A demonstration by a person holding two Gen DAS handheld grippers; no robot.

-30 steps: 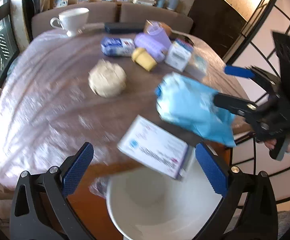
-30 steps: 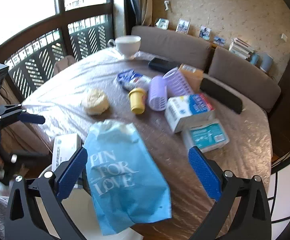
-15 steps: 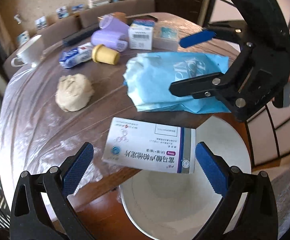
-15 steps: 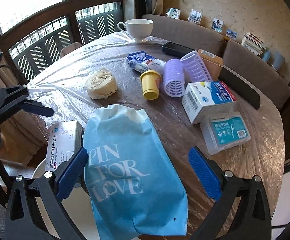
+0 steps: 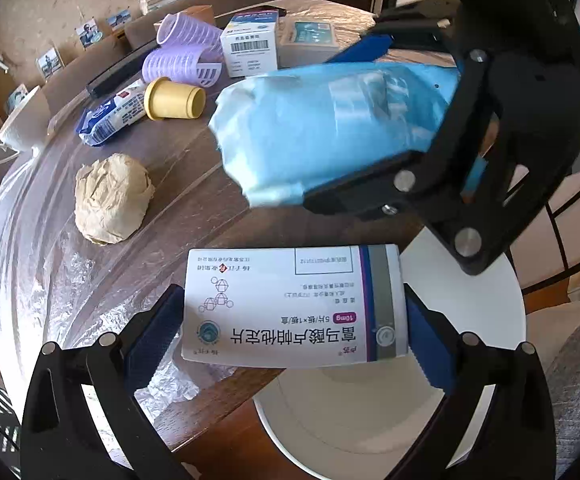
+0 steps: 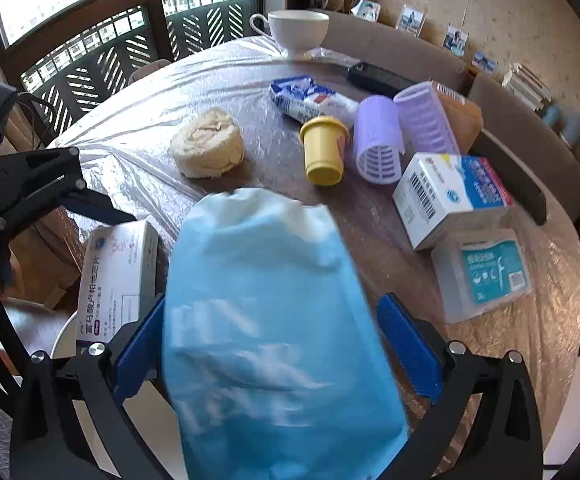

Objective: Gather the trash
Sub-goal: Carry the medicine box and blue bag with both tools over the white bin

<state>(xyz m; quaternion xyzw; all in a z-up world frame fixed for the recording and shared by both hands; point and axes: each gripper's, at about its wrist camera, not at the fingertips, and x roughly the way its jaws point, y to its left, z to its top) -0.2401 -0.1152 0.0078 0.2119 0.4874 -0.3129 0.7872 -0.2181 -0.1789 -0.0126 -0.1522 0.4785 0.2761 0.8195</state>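
Left hand-held gripper (image 5: 294, 332) clamps white medicine box (image 5: 294, 308) over white bin (image 5: 370, 420) beside the table (image 5: 194, 148); right hand-held gripper (image 6: 274, 344) pinches blue bag (image 6: 274, 320) above table edge.

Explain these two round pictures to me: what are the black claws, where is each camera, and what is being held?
Each picture comes from a fisheye camera on a hand-held gripper a person carries, looking along its two blue-padded fingers. In the left camera's view, the left hand-held gripper clamps a white medicine box above a white bin beside the table. In the right camera's view, the right hand-held gripper grips a blue bag. Left on the table: a crumpled paper ball, a yellow cup, purple rollers, boxes and a teacup.
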